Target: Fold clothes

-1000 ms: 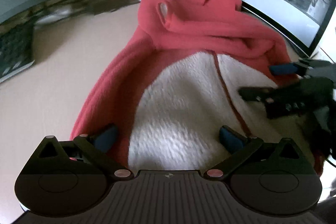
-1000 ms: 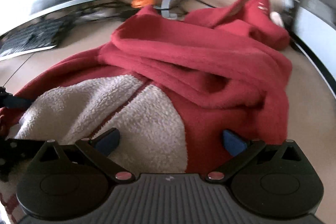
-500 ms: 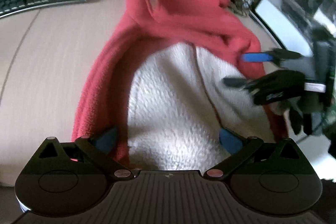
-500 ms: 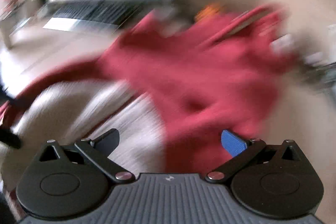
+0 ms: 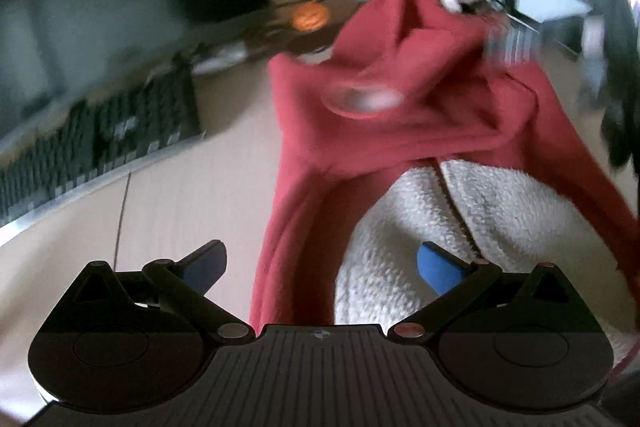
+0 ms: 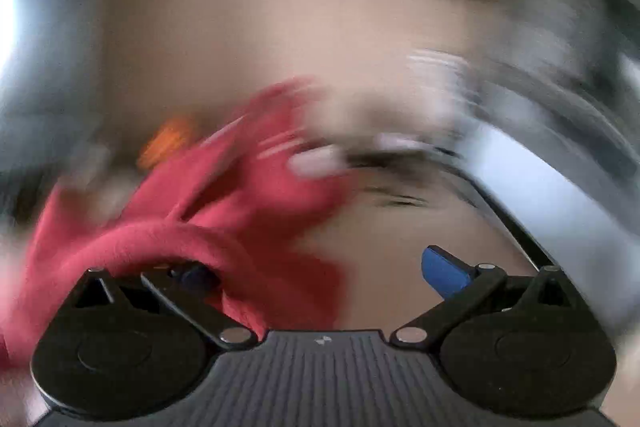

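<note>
While spread wide apart, left gripper (image 5: 322, 265) holding nothing, with red fleece garment (image 5: 384, 131) and its white fluffy lining (image 5: 404, 243) lying between the fingers and ahead. Right gripper (image 6: 322, 269) also gaping, a red fold draped over its left finger (image 6: 196, 277), right finger over bare desk (image 6: 384, 259). Only in left view: dark keyboard (image 5: 96, 143) far left, orange pumpkin-like object (image 5: 310, 17) ahead beyond the cloth. Right view heavily blurred, a monitor edge (image 6: 560, 203) at right. No readable writing. Beige desk surface underneath.
</note>
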`<state>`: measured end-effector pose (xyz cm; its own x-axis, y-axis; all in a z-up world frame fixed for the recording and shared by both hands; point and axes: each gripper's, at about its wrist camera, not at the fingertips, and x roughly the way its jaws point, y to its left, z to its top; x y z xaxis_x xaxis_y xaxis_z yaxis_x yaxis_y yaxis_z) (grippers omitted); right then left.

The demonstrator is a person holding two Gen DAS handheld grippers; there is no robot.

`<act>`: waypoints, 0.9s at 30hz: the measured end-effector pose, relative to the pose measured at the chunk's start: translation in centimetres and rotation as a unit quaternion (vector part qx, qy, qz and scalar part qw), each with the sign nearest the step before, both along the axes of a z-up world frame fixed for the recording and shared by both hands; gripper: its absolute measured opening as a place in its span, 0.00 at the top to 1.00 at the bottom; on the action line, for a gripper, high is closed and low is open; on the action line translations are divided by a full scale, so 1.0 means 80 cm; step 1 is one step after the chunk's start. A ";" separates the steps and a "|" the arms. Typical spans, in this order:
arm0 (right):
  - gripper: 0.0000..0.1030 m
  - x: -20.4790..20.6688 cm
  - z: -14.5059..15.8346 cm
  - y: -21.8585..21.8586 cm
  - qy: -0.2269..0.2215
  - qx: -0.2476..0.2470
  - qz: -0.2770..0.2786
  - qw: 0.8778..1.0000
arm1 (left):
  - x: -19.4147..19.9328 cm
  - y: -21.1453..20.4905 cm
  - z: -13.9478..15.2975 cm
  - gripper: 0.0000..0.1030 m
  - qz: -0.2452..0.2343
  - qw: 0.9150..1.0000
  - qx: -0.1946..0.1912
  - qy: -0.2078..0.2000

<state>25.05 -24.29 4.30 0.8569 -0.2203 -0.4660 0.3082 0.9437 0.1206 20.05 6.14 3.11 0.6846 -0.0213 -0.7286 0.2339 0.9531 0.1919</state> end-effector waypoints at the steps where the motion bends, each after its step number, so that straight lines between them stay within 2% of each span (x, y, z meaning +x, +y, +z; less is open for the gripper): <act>1: 0.00 -0.019 -0.001 -0.030 -0.007 0.028 -0.052 0.998 | 0.002 -0.010 -0.002 0.00 -0.014 1.000 0.017 -0.008; 3: 0.00 -0.052 -0.014 -0.078 0.013 0.073 -0.120 0.990 | 0.007 -0.029 -0.007 0.00 -0.044 0.997 0.051 -0.027; 6: 0.00 -0.080 -0.041 -0.115 0.066 0.135 -0.137 0.979 | 0.025 -0.063 -0.021 0.00 -0.106 0.988 0.100 -0.057; 8: 0.00 -0.098 -0.051 -0.126 0.074 0.159 -0.148 0.973 | 0.042 -0.092 -0.034 0.00 -0.150 0.976 0.139 -0.077; 11: 0.00 -0.113 -0.050 -0.131 0.075 0.148 -0.140 0.976 | 0.063 -0.132 -0.053 0.00 -0.208 0.956 0.182 -0.099; 13: 0.00 -0.121 -0.044 -0.131 0.072 0.133 -0.126 0.980 | 0.078 -0.148 -0.064 0.00 -0.222 0.948 0.199 -0.108; 14: 0.00 -0.126 -0.040 -0.130 0.068 0.122 -0.116 0.983 | 0.086 -0.149 -0.067 0.00 -0.214 0.948 0.206 -0.114; 15: 0.00 -0.129 -0.036 -0.131 0.066 0.110 -0.107 0.986 | 0.095 -0.143 -0.066 0.00 -0.193 0.950 0.213 -0.122; 18: 0.00 -0.135 -0.025 -0.125 0.064 0.063 -0.070 0.993 | 0.125 -0.091 -0.044 0.00 -0.066 0.960 0.222 -0.160; 19: 0.00 -0.135 -0.024 -0.120 0.065 0.050 -0.056 0.995 | 0.130 -0.056 -0.031 0.00 0.000 0.958 0.225 -0.177; 21: 0.00 -0.131 -0.021 -0.109 0.069 0.026 -0.027 0.997 | 0.134 0.014 -0.012 0.00 0.118 0.947 0.230 -0.189; 22: 0.00 -0.130 -0.020 -0.100 0.072 0.016 -0.010 0.997 | 0.134 0.053 -0.005 0.00 0.172 0.941 0.228 -0.182; 23: 0.00 -0.126 -0.020 -0.093 0.074 0.008 0.006 0.997 | 0.131 0.095 -0.003 0.00 0.215 0.940 0.212 -0.156; 26: 0.00 -0.107 -0.018 -0.070 0.081 0.001 0.048 0.996 | 0.112 0.176 -0.009 0.00 0.275 0.948 0.136 -0.079; 27: 0.00 -0.099 -0.016 -0.063 0.082 0.002 0.060 0.995 | 0.102 0.182 -0.011 0.00 0.280 0.949 0.128 -0.073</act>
